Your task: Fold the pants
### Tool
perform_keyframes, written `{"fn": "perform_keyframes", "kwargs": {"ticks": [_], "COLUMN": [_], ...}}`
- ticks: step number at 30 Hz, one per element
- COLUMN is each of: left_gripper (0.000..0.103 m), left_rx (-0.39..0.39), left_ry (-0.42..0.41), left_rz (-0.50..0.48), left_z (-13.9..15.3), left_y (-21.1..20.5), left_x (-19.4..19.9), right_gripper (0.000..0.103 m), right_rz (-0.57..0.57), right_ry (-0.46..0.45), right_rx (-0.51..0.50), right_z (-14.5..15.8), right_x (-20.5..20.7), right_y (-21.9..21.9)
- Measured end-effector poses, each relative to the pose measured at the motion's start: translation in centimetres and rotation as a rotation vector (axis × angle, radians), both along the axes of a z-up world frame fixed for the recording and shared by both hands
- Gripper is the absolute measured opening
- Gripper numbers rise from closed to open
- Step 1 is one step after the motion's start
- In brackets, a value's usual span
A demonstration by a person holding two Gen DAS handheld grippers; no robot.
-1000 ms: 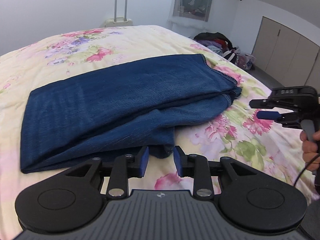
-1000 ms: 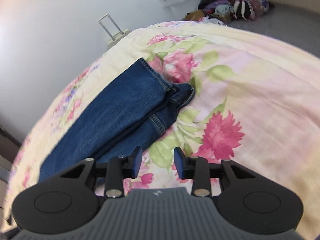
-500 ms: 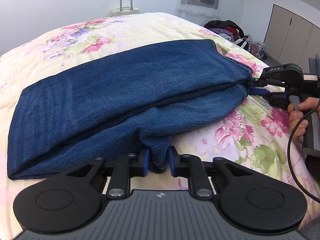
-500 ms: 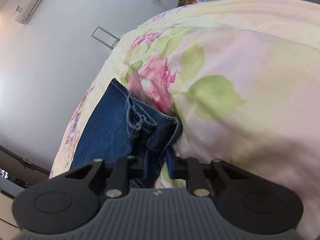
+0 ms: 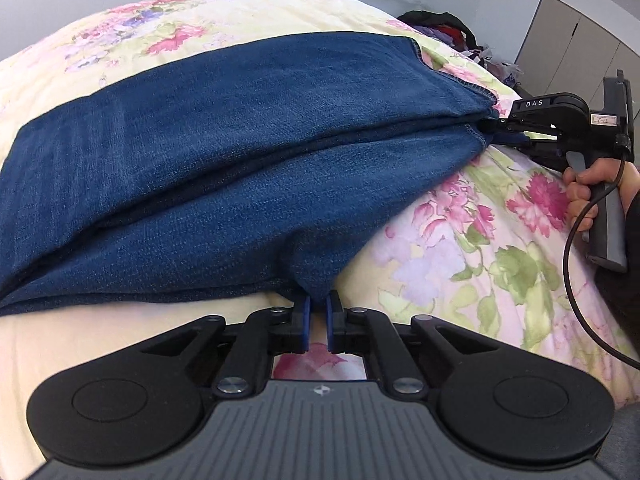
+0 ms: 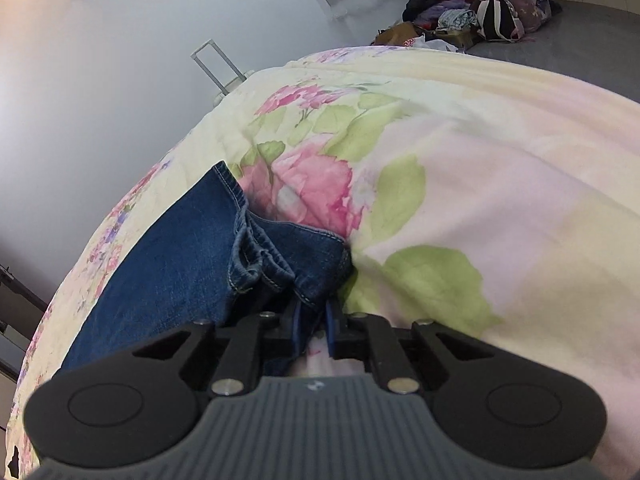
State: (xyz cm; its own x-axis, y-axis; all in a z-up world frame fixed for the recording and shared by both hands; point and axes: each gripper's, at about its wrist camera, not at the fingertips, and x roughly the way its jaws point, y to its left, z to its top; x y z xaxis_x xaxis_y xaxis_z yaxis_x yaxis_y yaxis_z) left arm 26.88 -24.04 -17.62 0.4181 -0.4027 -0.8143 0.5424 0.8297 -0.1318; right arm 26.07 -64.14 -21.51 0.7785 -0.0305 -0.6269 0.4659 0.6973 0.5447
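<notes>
Both my grippers, left gripper [image 5: 316, 307] and right gripper [image 6: 314, 312], just pinched jeans [image 5: 224, 152] edges; denim's heavy, floppy, so I grip hems.

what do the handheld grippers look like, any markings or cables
Both are black, with blue pads on the fingers and ribbed grey bodies. The right gripper reads "DAS", has a grey pistol handle and a black cable. The hand on it wears a dark sleeve.
</notes>
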Motion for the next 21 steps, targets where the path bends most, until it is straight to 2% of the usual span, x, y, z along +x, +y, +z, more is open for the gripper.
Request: {"fn": "perform_keyframes", "kwargs": {"ticks": [1, 3, 6, 8, 10, 13, 17, 21], "left_gripper": [0.0, 0.0, 0.0, 0.0, 0.001, 0.004, 0.004, 0.004], "left_rx": [-0.004, -0.016, -0.034, -0.08, -0.117, -0.149, -0.152, -0.142], "left_ry": [0.007, 0.021, -0.002, -0.012, -0.05, -0.107, -0.155, -0.172], "left_rz": [-0.007, -0.028, -0.025, -0.017, -0.003, 0.052, 0.139, 0.166], "left_z": [0.2, 0.4, 1.6, 2.8, 4.3, 6.2, 7.2, 6.9], "left_y": [0.2, 0.5, 1.3, 2.1, 2.8, 3.6, 4.1, 4.3], "left_x": [-0.2, -0.8, -1.7, -1.9, -1.6, 0.2, 3.6, 6.5], "right_gripper": [0.007, 0.012, 0.023, 0.043, 0.059, 0.072, 0.073, 0.073], "right_rz": [-0.001, -0.001, -0.01, -0.009, 0.013, 0.035, -0.001, -0.033], "right_ry": [0.004, 0.008, 0.017, 0.004, -0.03, -0.092, -0.094, -0.118], "right_rx": [0.018, 0.05, 0.033, 0.04, 0.085, 0.169, 0.271, 0.376], "right_z": [0.0, 0.4, 1.4, 2.1, 2.7, 2.8, 1.6, -0.3], "right_x": [0.0, -0.3, -1.2, -2.3, -3.5, -4.2, -3.1, -1.0], "right_y": [-0.3, -0.7, -0.7, -0.6, -0.5, -0.1, 0.2, 0.1]}}
